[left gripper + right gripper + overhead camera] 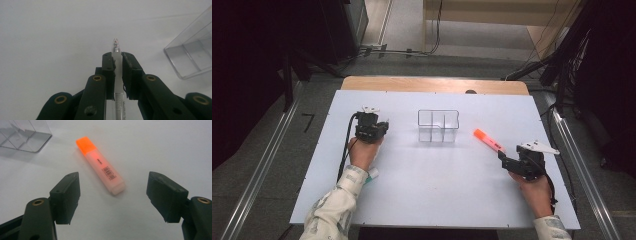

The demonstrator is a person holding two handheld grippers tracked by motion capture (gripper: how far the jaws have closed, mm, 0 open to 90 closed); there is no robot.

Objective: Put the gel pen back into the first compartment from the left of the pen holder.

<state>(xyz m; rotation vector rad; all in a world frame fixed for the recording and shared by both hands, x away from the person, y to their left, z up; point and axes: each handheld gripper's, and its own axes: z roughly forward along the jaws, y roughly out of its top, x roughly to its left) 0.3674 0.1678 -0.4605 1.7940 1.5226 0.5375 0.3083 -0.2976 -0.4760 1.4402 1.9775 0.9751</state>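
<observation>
My left gripper (117, 59) is shut on a thin white pen (116, 47), whose clear tip sticks out past the jaws over the white table. In the high view the left gripper (373, 126) sits left of a clear divided container (438, 126). The pen's back end (372, 174) shows under the wrist. My right gripper (113, 185) stands open, its jaws wide apart on either side of the near end of an orange highlighter (100, 165) lying flat. In the high view the highlighter (488, 140) lies right of the container, just ahead of the right gripper (507, 159).
The clear container (192, 55) appears at the right edge of the left gripper view and at the upper left (22, 135) of the right gripper view. The white table top (432, 185) ends at a wooden strip (432, 84) at the back.
</observation>
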